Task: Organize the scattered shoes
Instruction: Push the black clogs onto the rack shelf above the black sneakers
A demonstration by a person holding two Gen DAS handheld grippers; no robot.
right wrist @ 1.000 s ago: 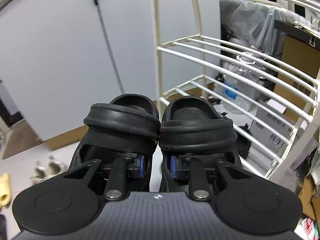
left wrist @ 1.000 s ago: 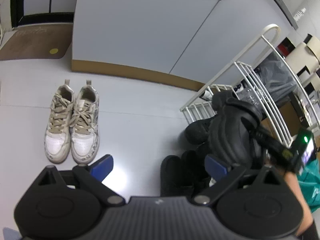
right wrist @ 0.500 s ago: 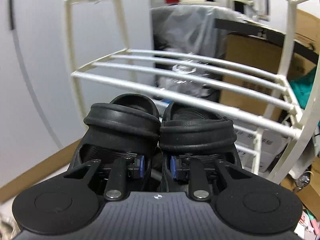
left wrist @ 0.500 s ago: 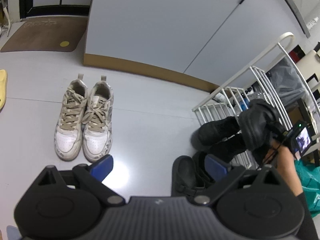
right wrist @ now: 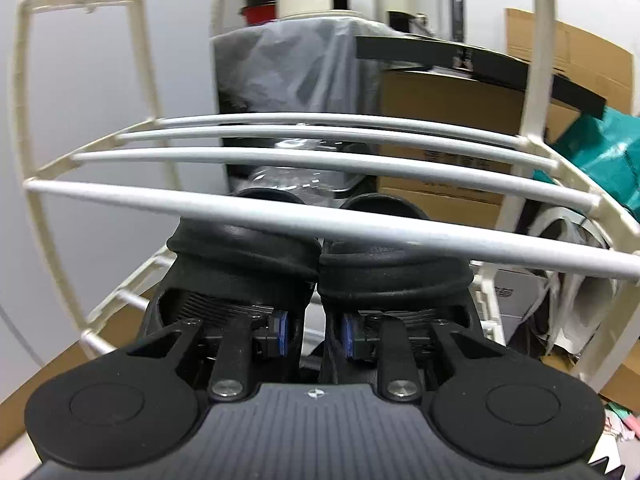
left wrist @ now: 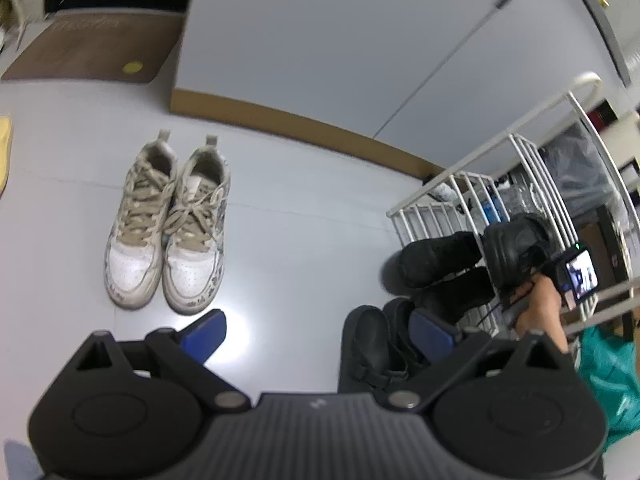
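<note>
Between two tiers of the white wire shoe rack, the right gripper holds a pair of black slip-on shoes side by side, its blue-padded fingers drawn narrow and pinching the two inner walls together. One rail of the rack crosses just in front of the shoes' tops, and their toes point deeper into the rack toward a grey plastic cover and cardboard boxes behind it. From the left wrist view, the same pair shows at the rack's open side, carried by the right gripper in the person's hand. The left gripper hangs above the grey floor with its jaws spread wide and nothing between them. A pair of worn white sneakers with beige laces stands neatly together on the floor, well apart from the rack. Two more pairs of black shoes sit on the floor at the rack's foot: dark ones touching its lower shelf, and black sandals just beside the left gripper's right finger. A brown doormat lies far off by the doorway.
</note>
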